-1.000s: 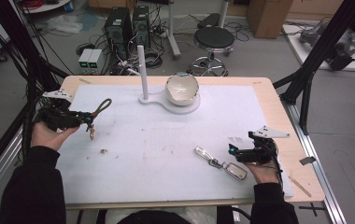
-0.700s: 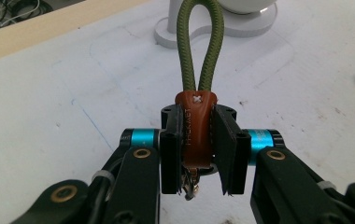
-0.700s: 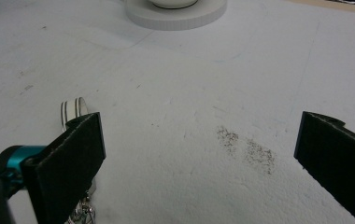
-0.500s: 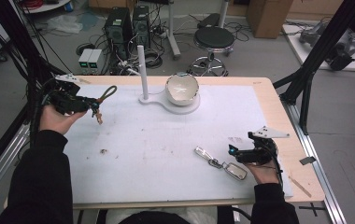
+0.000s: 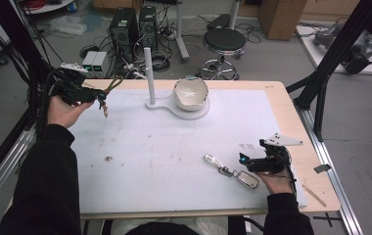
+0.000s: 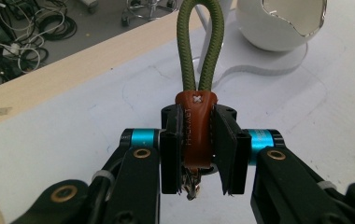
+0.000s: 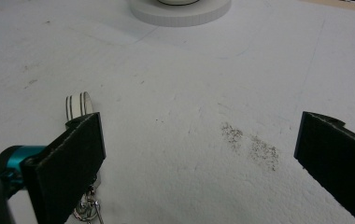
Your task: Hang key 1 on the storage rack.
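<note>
The left gripper (image 6: 198,161) is clamping the brown leather tab of the green cord keychain (image 6: 195,126) above the table's far-left corner, its loop pointing toward the white post (image 5: 148,73). If the tab is slipping, the loop could miss the post. The right gripper (image 7: 199,158) is resting wide open and empty, with the metal key fob (image 5: 230,172) just left of it.

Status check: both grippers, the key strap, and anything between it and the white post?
Left gripper shut on key strap, held above table. Right gripper open, beside key fob. Path to post clear.
</note>
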